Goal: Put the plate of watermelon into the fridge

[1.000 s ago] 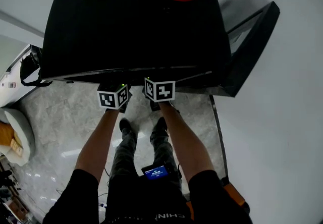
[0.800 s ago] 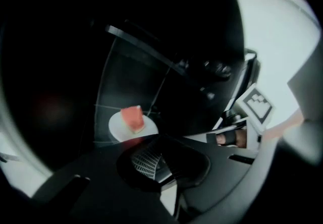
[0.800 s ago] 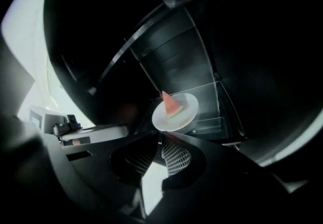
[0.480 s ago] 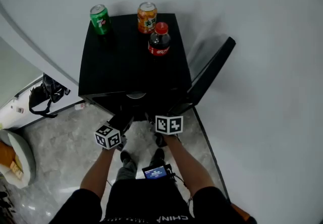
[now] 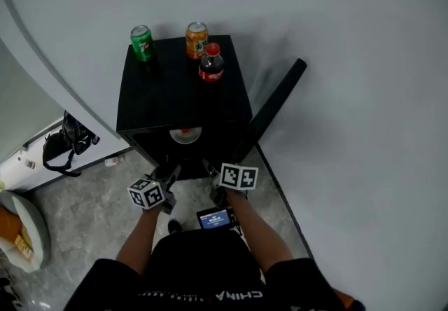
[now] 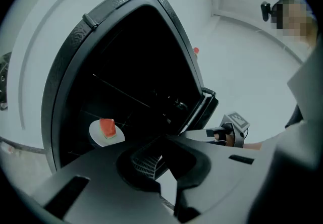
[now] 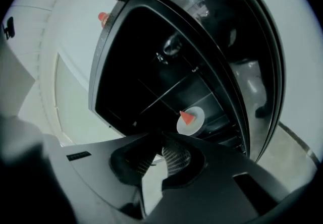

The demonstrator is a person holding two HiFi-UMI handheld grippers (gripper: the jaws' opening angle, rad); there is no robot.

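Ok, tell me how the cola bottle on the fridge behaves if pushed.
The cola bottle is tall, narrow and upright, so a high push probably tips it. Dark nearly to the top, it seems full, likely heavy for its size.

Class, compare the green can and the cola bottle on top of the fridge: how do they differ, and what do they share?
The green can is green with a silvery lid; the cola bottle is dark with a red cap and red label. The green can stands near the back left corner; the cola bottle stands toward the right, just in front of the orange can. Both stand upright on the fridge.
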